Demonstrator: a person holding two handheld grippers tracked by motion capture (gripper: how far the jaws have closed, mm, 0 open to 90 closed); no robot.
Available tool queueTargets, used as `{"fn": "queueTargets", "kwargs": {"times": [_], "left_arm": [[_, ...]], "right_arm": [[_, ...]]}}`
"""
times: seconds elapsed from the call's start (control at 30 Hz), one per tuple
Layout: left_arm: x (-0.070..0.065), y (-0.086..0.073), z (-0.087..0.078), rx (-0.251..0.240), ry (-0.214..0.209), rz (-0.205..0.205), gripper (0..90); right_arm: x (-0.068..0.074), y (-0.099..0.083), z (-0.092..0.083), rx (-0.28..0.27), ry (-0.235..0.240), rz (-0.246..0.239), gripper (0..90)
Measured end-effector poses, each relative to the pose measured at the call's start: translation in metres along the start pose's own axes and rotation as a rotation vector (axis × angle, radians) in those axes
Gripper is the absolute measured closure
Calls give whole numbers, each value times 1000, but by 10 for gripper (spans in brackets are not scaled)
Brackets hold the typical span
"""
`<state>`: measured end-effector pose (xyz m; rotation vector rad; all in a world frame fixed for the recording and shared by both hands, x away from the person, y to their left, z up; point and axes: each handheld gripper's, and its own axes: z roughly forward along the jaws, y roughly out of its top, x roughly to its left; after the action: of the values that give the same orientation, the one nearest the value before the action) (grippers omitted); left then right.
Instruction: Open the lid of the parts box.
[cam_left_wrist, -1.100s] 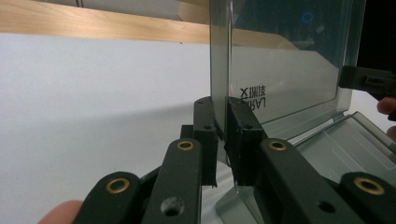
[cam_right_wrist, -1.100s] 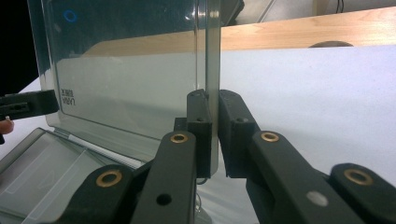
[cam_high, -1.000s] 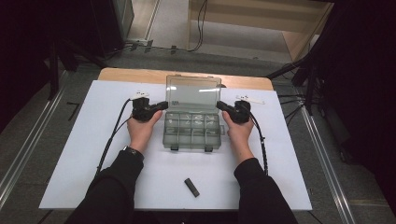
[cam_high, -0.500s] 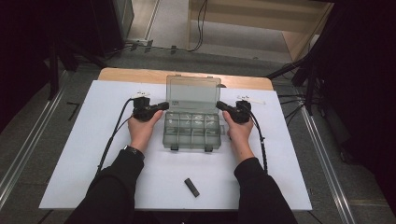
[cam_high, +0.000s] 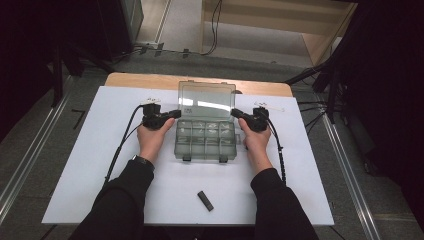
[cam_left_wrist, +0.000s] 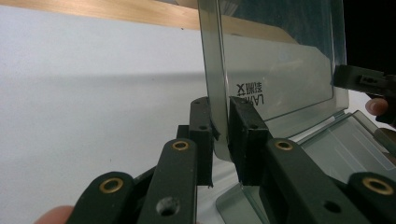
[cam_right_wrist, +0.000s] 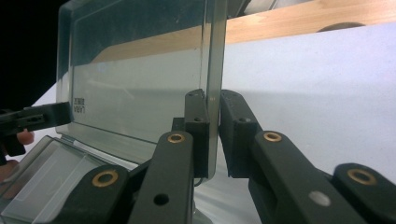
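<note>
A clear smoky plastic compartment box (cam_high: 205, 140) lies on the white sheet, its lid (cam_high: 207, 100) standing up at the back. My left gripper (cam_high: 176, 114) is shut on the lid's left edge and my right gripper (cam_high: 234, 113) is shut on its right edge. In the left gripper view the lid (cam_left_wrist: 280, 79) rises edge-on between the pads of the left gripper (cam_left_wrist: 220, 109), with the right gripper's jaw (cam_left_wrist: 359, 79) at the far side. The right gripper view shows the lid (cam_right_wrist: 140, 93) pinched the same way by the right gripper (cam_right_wrist: 212, 100). The box's compartments look empty.
A small black oblong piece (cam_high: 205, 200) lies on the white sheet (cam_high: 90, 165) near the front, between the forearms. A wooden table edge (cam_high: 150, 80) runs behind the box. Cables trail from both grippers down beside the arms.
</note>
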<state>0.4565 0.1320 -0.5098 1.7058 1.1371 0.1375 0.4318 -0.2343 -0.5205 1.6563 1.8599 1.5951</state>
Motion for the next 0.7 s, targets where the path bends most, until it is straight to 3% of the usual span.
{"fn": "queueTargets", "kwargs": {"times": [0.7], "left_arm": [[-2, 0, 3, 43, 15, 16, 715]], "right_arm": [[-3, 0, 2, 39, 4, 28, 787]]}}
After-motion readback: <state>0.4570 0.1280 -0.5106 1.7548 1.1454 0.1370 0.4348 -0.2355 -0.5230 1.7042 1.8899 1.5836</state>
